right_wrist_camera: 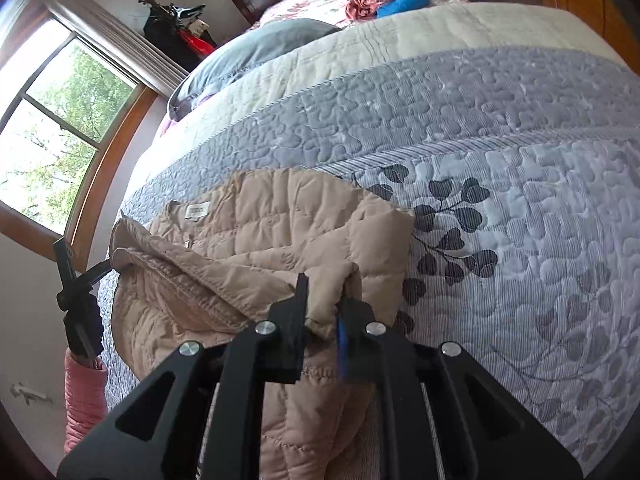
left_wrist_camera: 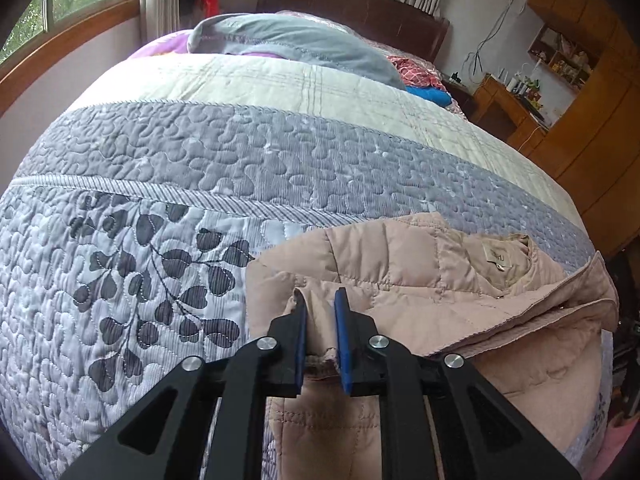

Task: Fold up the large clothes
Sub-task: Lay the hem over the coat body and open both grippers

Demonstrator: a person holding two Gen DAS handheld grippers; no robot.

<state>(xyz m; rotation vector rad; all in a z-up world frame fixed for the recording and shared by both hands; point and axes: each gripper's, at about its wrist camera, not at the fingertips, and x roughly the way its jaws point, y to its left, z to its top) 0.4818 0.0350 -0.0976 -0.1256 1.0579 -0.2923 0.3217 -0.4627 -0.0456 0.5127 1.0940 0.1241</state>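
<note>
A pale pink quilted jacket (left_wrist_camera: pixel 400 280) lies partly folded near the bed's front edge, lining and neck label (left_wrist_camera: pixel 496 258) facing up. My left gripper (left_wrist_camera: pixel 320 294) points down at its near left corner, blue pads closed on a fold of the hem. In the right wrist view the same jacket (right_wrist_camera: pixel 280 220) sits at lower left, and my right gripper (right_wrist_camera: pixel 325 290) pinches a bunched fold at its near right corner. At that view's left edge the other gripper's black frame (right_wrist_camera: pixel 76 300) is held by a person's hand with a pink sleeve (right_wrist_camera: pixel 84 400).
A grey-blue quilted bedspread (left_wrist_camera: pixel 200 152) with a leaf print covers the bed. A grey pillow (left_wrist_camera: pixel 288 40) and red and blue clothes (right_wrist_camera: pixel 400 2) lie by the dark headboard. A wooden desk (left_wrist_camera: pixel 508 108) stands to the right, a window (right_wrist_camera: pixel 52 140) to the left.
</note>
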